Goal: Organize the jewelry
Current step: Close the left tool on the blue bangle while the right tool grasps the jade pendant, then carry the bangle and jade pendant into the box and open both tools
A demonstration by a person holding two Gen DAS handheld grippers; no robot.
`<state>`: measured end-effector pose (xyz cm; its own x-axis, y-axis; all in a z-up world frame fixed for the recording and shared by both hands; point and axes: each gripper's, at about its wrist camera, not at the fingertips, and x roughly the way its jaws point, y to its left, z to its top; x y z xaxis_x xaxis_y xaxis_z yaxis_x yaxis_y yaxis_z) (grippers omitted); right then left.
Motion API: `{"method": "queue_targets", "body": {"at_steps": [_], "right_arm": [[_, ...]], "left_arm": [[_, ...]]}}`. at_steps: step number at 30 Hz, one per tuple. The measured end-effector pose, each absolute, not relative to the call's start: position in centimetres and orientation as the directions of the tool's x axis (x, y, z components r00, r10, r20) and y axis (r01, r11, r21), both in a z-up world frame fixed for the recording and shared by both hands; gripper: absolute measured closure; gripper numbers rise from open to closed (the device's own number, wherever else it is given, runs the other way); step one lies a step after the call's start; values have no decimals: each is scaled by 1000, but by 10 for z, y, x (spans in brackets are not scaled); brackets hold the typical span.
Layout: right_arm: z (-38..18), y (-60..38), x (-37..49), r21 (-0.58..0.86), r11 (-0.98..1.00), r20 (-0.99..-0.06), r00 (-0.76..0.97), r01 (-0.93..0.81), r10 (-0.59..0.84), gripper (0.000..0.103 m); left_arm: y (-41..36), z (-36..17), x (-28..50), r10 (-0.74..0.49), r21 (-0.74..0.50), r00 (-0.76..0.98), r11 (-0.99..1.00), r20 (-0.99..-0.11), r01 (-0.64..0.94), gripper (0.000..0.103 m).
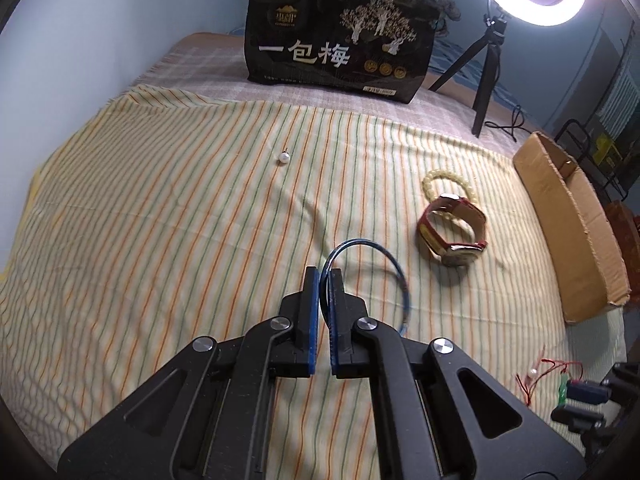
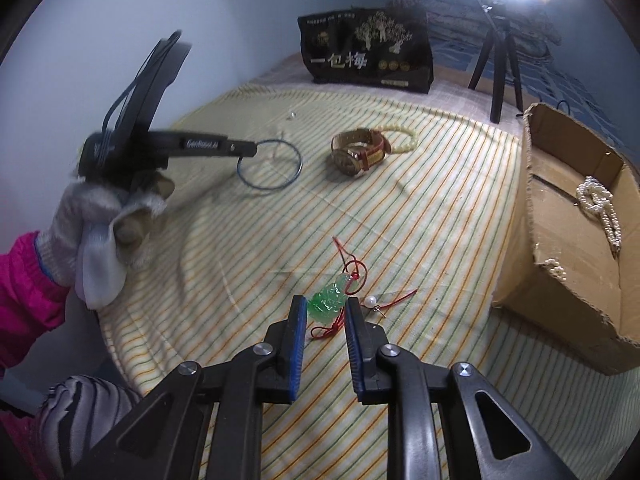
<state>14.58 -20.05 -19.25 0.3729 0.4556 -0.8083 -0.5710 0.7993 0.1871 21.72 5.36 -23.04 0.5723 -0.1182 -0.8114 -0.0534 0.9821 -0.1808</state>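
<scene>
Blue ring (image 1: pixel 402 284) pinched in left hand-held gripper (image 1: pixel 325 276); right hand-held gripper (image 2: pixel 325 308) clasps green pendant (image 2: pixel 327 300).

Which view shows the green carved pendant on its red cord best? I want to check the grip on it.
The right wrist view: the green carved pendant sits large and sharp between the right tongs, its red cord trailing on the striped cloth. The left wrist view catches only a green sliver at its right edge.

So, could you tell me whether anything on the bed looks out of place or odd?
One pearl earring lies alone far across the striped cloth, while its match sits beside the green pendant. The cardboard box has a ragged, torn front edge.
</scene>
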Motion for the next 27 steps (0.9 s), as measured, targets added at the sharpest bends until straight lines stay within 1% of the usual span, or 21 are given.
{"method": "queue_targets", "body": {"at_steps": [8,18,27], "right_arm": [[-180,-208,138,181,803,-791,401,-568,462,85],[-172,-218,132,191,815,-777,423,-548,467,85],[-151,-235,129,210,828,-736,473,-520,484,85]], "left_arm": [[51,-211,192,-141,-194,609,981,-780,-22,102],[27,-199,179,-218,-251,611,967,-761,32,102],[11,-177,167,-249,-249,630,964,-735,90,102]]}}
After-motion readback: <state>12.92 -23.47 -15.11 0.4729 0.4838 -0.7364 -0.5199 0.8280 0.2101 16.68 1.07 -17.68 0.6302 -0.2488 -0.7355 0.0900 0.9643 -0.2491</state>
